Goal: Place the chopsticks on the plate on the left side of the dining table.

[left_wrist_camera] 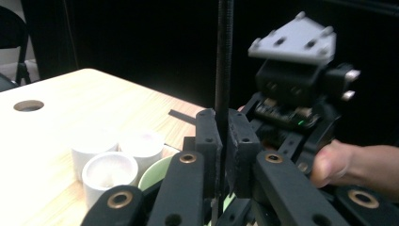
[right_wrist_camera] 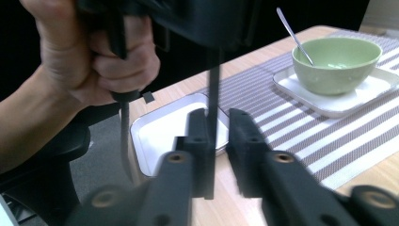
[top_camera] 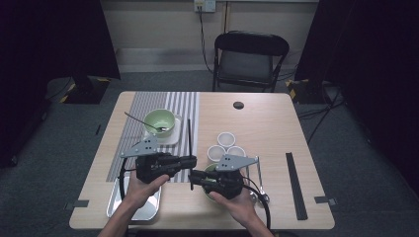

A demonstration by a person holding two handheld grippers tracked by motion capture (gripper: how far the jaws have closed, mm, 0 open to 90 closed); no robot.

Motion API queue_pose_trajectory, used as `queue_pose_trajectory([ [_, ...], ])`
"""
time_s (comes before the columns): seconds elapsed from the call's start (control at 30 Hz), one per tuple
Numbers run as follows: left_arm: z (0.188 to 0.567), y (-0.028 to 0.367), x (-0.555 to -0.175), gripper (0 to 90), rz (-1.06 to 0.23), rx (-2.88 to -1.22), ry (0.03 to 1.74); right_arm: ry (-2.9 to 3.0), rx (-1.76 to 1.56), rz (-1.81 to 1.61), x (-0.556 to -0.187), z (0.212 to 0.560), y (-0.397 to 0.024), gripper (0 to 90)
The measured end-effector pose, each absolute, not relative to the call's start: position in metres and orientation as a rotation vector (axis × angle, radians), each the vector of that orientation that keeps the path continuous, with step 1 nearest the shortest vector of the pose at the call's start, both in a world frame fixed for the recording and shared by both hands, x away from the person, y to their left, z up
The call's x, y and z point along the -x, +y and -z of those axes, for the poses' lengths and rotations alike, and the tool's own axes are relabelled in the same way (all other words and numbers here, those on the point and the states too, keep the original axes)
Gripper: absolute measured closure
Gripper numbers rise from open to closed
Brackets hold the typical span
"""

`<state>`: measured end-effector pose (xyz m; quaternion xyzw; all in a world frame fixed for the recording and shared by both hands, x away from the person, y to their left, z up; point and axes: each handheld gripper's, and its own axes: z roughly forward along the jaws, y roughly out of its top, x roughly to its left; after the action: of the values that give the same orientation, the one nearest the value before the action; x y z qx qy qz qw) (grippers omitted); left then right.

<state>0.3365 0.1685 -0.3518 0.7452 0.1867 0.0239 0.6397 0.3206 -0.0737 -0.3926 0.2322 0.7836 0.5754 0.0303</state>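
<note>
A thin black stick (top_camera: 189,133) lies lengthwise over the middle of the table, where both grippers meet. My left gripper (top_camera: 190,160) is shut on it; in the left gripper view the stick (left_wrist_camera: 224,56) rises straight up from between the pressed pads (left_wrist_camera: 223,129). Facing it is my right gripper (top_camera: 193,177), whose body (left_wrist_camera: 296,89) fills the background there. In the right gripper view the stick (right_wrist_camera: 214,84) rests against one pad, a slit of table shows before the other, and the right gripper (right_wrist_camera: 217,127) stands slightly open around it.
A green bowl (top_camera: 160,121) with a spoon sits on a white plate on the striped mat (top_camera: 143,106). Three white cups (top_camera: 226,145) stand mid-table, another green bowl (top_camera: 210,170) under the right gripper. A metal tray (top_camera: 116,200), cutlery (top_camera: 259,177) and a black strip (top_camera: 295,185) lie near the front edge.
</note>
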Motion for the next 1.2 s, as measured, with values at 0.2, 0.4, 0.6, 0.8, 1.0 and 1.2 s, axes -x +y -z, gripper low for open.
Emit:
queue_pose_trajectory([
  [0.2, 0.348, 0.174, -0.336, 85.1, -0.054, -1.678, 0.421, 2.456, -0.685, -1.753, -0.319, 0.4, -0.068, 77.8],
  [0.4, 0.352, 0.174, -0.338, 84.8, -0.057, -1.686, 0.431, 2.476, -0.676, -1.754, -0.319, 0.401, -0.068, 85.7],
  [0.6, 0.357, 0.169, -0.337, 83.2, -0.049, -1.713, 0.418, 2.457, -0.688, -1.759, -0.319, 0.398, -0.07, 85.9],
  [0.8, 0.366, 0.162, -0.336, 83.1, -0.033, -1.735, 0.423, 2.441, -0.69, -1.758, -0.321, 0.391, -0.079, 85.9],
  [1.0, 0.37, 0.159, -0.337, 82.9, -0.011, -1.741, 0.422, 2.435, -0.692, -1.765, -0.321, 0.389, -0.081, 85.9],
  [1.2, 0.369, 0.161, -0.337, 84.7, -0.021, -1.743, 0.411, 2.444, -0.687, -1.771, -0.321, 0.39, -0.079, 85.9],
])
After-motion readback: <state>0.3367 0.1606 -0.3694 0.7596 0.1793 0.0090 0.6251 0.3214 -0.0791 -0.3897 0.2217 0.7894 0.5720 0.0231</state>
